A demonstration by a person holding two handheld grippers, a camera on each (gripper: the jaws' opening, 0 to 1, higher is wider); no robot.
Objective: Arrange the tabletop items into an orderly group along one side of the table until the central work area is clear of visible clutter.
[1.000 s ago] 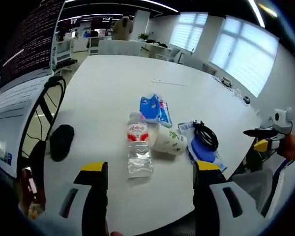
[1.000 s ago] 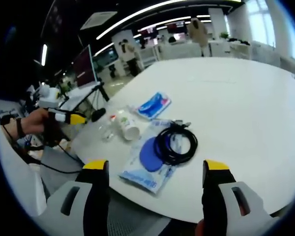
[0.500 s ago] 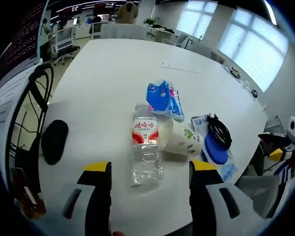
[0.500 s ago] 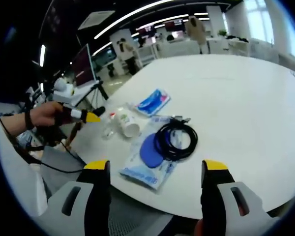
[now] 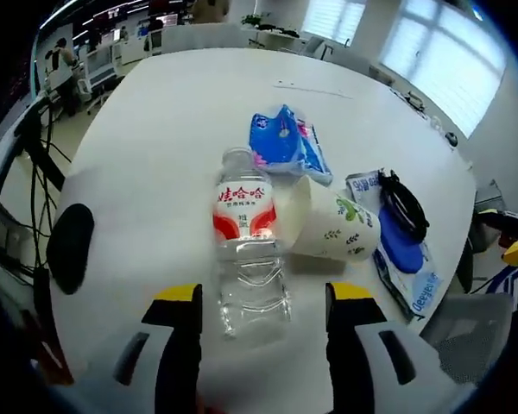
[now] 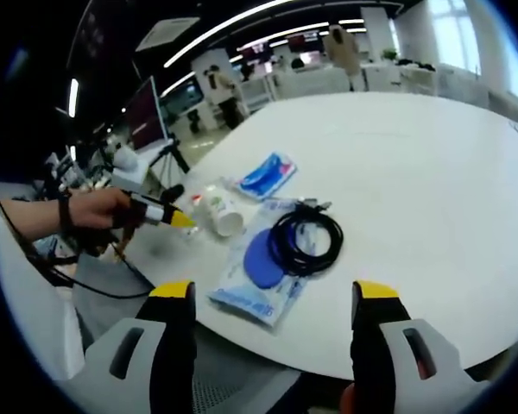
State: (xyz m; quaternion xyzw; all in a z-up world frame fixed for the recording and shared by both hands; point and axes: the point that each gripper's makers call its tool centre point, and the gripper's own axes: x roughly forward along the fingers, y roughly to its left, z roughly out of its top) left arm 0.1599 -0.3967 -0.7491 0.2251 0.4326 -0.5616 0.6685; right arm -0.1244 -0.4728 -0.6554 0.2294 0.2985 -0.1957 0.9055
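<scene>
Two jaws of my left gripper (image 5: 263, 332) are wide open and hold nothing. The water bottle (image 5: 246, 246) lies on its side on the counter (image 5: 173, 112), right between them. I should go low and squeeze its middle softly so it won't roll. It looks nearly empty. The paper cup (image 5: 328, 228) beside it is tipped over. My right gripper (image 6: 272, 332) is open too, near the black cable (image 6: 304, 241).
</scene>
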